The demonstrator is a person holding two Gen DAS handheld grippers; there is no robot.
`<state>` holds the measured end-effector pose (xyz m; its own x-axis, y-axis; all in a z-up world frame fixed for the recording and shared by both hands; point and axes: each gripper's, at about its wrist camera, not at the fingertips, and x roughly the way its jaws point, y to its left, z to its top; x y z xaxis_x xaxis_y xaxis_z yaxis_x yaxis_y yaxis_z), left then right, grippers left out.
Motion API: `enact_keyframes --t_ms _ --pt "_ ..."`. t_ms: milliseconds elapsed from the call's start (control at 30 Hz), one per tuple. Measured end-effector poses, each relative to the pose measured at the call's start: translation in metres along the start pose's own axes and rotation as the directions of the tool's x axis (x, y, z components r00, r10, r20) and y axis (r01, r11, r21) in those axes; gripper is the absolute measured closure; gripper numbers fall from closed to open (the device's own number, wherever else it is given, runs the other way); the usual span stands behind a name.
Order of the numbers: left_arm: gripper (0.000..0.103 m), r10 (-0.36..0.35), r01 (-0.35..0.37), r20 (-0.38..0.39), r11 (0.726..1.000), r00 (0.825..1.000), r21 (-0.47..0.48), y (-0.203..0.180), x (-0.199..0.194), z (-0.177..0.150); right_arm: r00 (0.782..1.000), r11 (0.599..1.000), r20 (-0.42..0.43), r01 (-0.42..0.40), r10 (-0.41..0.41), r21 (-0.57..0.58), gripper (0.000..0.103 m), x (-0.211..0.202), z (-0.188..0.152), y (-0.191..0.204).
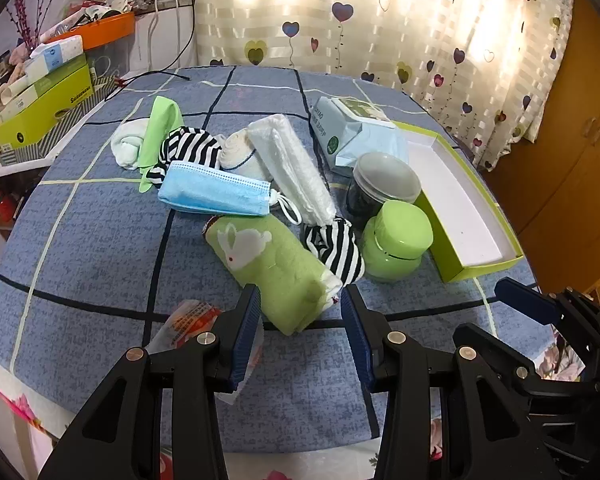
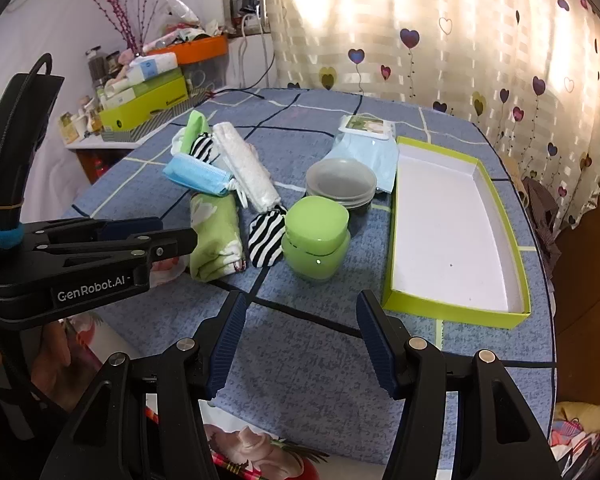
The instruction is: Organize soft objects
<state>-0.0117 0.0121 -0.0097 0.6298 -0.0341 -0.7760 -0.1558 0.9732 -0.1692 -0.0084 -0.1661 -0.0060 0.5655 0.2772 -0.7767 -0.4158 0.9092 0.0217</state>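
Two tools wide: left tool (image 1: 302, 304) straddles green rabbit towel (image 1: 274, 270); pinch mid-roll, avoid striped sock (image 1: 334, 250). Right tool (image 2: 300, 324) empty, near green box (image 2: 456, 306).

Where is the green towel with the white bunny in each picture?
Left wrist view: the bunny towel lies low in the middle, its near end between the open jaws of the left gripper.
Right wrist view: bunny towel sits left of middle.
Shared landmark: the green jar, to its right in both.
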Motion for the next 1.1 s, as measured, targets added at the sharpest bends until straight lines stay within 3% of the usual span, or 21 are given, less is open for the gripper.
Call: enact_keyframes --t_ms 1100 --pt "0.060 -0.060 0.060 0.036 0.998 0.998 0.007 0.0005 -0.0052 0.0005 0.999 1.000 0.010 -0.031 0.031 -0.003 0.045 0.0025 0.0002 -0.0015"
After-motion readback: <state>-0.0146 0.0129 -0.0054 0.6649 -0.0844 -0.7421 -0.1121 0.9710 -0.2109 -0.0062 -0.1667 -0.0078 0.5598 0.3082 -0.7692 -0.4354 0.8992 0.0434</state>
